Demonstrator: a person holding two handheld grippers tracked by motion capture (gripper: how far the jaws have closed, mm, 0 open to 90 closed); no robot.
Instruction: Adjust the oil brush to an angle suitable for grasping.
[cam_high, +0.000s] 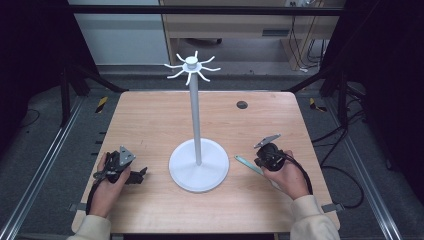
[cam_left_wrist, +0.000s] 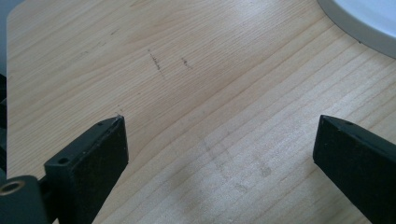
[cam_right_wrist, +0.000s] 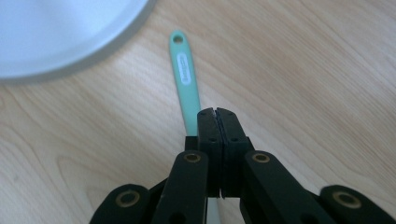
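My right tongs (cam_right_wrist: 217, 112) are pressed together, jaws meeting with nothing between them at the tip. A mint-green utensil handle (cam_right_wrist: 184, 77) lies flat on the tabletop (cam_right_wrist: 303, 70) and runs out ahead from under the left side of those jaws; whether they touch it I cannot tell. The handle carries a white label and a hanging hole at its far end, which sits just beside the rim of the white stand base (cam_right_wrist: 60, 32). In the high view the handle (cam_high: 246, 164) lies right of the stand (cam_high: 198, 165), toward the tabletop's right edge, with my right tongs (cam_high: 260, 162) over its near part. My left tongs (cam_left_wrist: 219, 140) are spread wide over bare wood near the left edge, holding nothing; the stand's base rim (cam_left_wrist: 369, 23) is off at the far right. The stand's pole rises from mid-tabletop to a ring of hooks (cam_high: 192, 66).
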